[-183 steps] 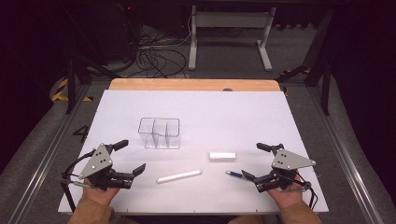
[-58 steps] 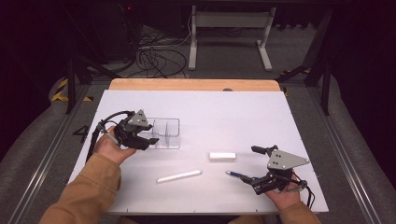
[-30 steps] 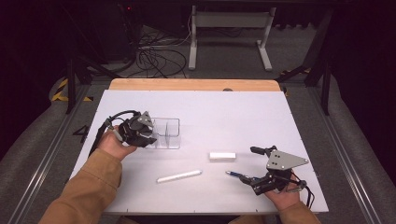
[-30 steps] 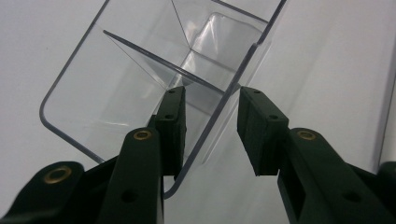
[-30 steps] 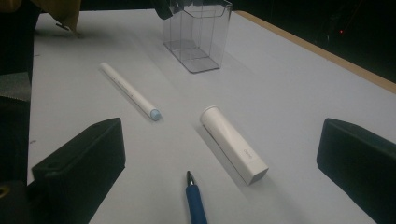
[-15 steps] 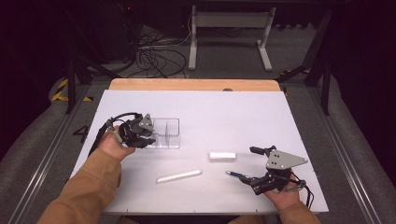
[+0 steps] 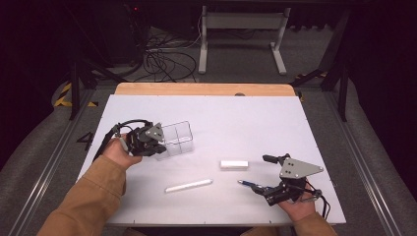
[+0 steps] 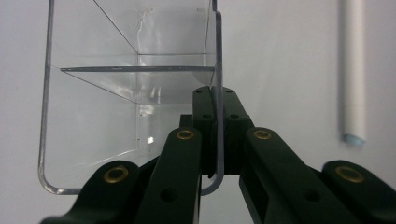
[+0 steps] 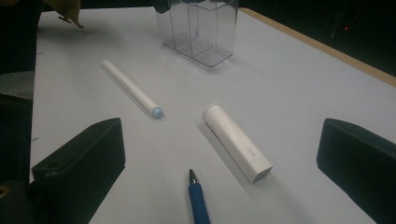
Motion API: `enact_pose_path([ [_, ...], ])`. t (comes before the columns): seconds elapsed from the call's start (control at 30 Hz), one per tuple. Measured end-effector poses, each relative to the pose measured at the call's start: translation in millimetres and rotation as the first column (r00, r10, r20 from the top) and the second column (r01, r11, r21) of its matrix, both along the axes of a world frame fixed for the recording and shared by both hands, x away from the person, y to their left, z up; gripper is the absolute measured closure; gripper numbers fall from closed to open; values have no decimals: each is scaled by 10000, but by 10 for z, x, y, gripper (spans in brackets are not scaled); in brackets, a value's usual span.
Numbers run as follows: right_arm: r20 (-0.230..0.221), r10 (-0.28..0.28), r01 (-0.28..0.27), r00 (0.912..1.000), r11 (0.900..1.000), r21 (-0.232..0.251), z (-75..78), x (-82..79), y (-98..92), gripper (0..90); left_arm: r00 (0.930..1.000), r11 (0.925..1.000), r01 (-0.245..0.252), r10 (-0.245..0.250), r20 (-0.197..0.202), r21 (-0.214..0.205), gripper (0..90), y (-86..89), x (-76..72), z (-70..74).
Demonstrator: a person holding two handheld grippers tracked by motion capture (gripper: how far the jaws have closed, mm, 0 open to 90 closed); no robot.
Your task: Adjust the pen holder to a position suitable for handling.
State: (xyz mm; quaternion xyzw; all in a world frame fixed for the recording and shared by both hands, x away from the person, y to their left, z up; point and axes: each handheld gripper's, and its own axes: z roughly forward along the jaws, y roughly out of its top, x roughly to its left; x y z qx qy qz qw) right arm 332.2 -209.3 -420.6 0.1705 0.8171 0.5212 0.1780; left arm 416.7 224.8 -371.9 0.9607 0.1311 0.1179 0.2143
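Observation:
A clear plastic organizer with compartments stands left of centre on the white table. My left gripper is shut on its left wall; in the left gripper view the jaws pinch the thin clear wall of the organizer. My right gripper rests near the front right, open. A blue pen lies on the table between its jaws, its tip pointing away. A white pen and a short white tube lie in the middle.
In the right gripper view the white pen and the white tube lie ahead, the organizer beyond them. The left gripper view has the white pen at its right. A wooden strip edges the far side.
My left gripper travelled from the front left edge to the organizer and shut on its wall. My right gripper edged slightly left. Over the last half second almost nothing moved.

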Motion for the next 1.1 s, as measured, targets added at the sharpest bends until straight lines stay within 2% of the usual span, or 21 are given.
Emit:
enact_pose_path([
  [0.03, -20, -4, 4, 10000, 10000, 24, 0, -1, -1, 15, 9998, 9999, 140, -139, 155, -92, 881, -30, -19, 28],
  [0.27, 41, 5, -5, 10000, 10000, 2, 6, -7, 0, 15, 9973, 9974, 679, -671, 295, -259, 881, -178, 6, 141],
  [0.37, 35, -13, 13, 10000, 10000, 9, 6, -13, -9, 15, 9940, 9943, 1030, -1019, 400, -269, 881, -300, 90, 202],
  [0.53, 37, -58, 58, 10000, 10000, 69, 7, -27, -35, 15, 9905, 9901, 1358, -1349, 270, -351, 880, -443, 168, 212],
  [0.6, 27, -104, 104, 9999, 9999, 64, 7, -35, -46, 15, 9859, 9859, 1667, -1664, 193, -148, 880, -576, 212, 200],
  [0.73, 49, -121, 121, 9999, 9999, 87, 10, -49, -60, 15, 9812, 9812, 1929, -1929, 82, -66, 880, -708, 245, 181],
  [0.83, 18, -128, 128, 9999, 9999, 96, 10, -58, -65, 15, 9740, 9740, 2264, -2265, 55, 97, 880, -841, 280, 167],
  [1.1, 31, -107, 107, 9999, 9999, 79, 8, -60, -68, 15, 9651, 9646, 2618, -2617, -84, 320, 880, -1006, 345, 140],
])
